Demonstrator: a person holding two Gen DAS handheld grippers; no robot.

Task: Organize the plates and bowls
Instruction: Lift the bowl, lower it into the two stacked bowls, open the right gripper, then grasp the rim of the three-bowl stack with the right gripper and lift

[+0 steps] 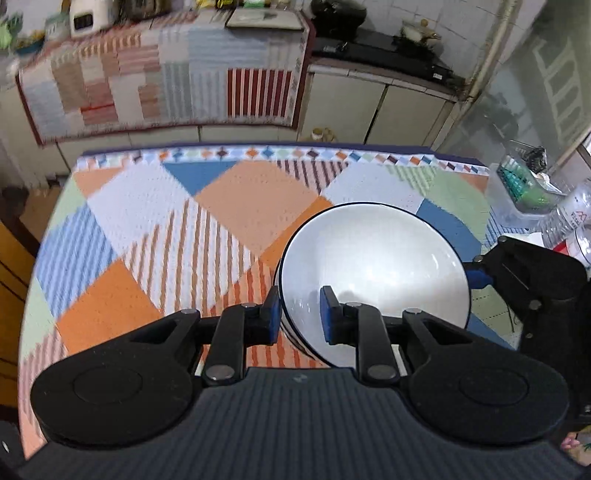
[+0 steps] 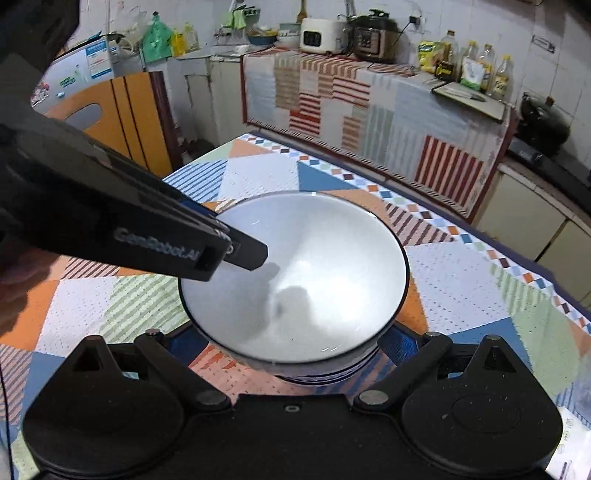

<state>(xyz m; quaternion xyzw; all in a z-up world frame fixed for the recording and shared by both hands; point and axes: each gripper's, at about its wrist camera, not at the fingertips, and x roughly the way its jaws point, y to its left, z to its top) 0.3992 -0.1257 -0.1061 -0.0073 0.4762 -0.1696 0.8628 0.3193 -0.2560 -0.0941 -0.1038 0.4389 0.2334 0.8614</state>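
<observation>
A white bowl (image 1: 373, 258) with a dark rim hangs just above the patchwork tablecloth (image 1: 166, 229); more rims under it suggest a nested stack. My left gripper (image 1: 299, 314) is shut on its near-left rim, one blue pad inside and one outside. In the right wrist view the bowl (image 2: 314, 266) fills the centre, and the left gripper's finger (image 2: 247, 254) reaches over its rim from the left. My right gripper (image 2: 291, 347) straddles the bowl's lower body, a blue pad pressed on each side. One of its pads (image 1: 478, 275) shows at the bowl's right edge.
Clear plastic containers (image 1: 524, 184) crowd the table's right edge. Behind the table runs a counter under a patchwork cloth (image 2: 351, 96), with a rice cooker (image 2: 317, 35), a pressure cooker (image 2: 375, 35) and bottles (image 2: 476, 68). An orange panel (image 2: 122, 110) stands at the left.
</observation>
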